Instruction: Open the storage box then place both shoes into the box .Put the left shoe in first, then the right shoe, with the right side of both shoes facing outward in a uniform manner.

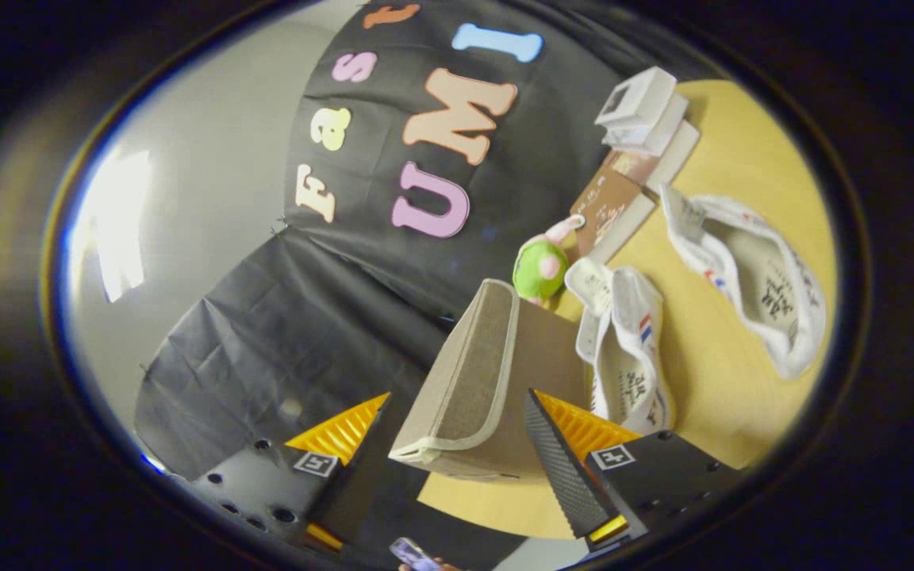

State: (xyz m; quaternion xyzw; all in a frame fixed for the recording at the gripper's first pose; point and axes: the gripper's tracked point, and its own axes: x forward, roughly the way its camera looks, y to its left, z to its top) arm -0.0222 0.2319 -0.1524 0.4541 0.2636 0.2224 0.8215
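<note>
The tool is tilted hard to one side, so the bench runs slantwise through the view. Its two fingers are spread wide, and the near end of the box sits in the gap between them. Neither finger clearly presses on the box; whether either one touches it cannot be told. The box is a beige fabric one with a pale piped edge around its lid, and the lid lies shut.

Just beyond the box, touching or almost touching its far side, one white shoe stands on the bench with its opening toward the camera. The second white shoe lies well apart from the first, further out on the bench, also showing its inside. Both bear small coloured marks and dark writing on the lining.

Past the box's far end sits a green and pink plush toy. Beside it lies a brown book, and beyond that a stack of white boxes.
</note>
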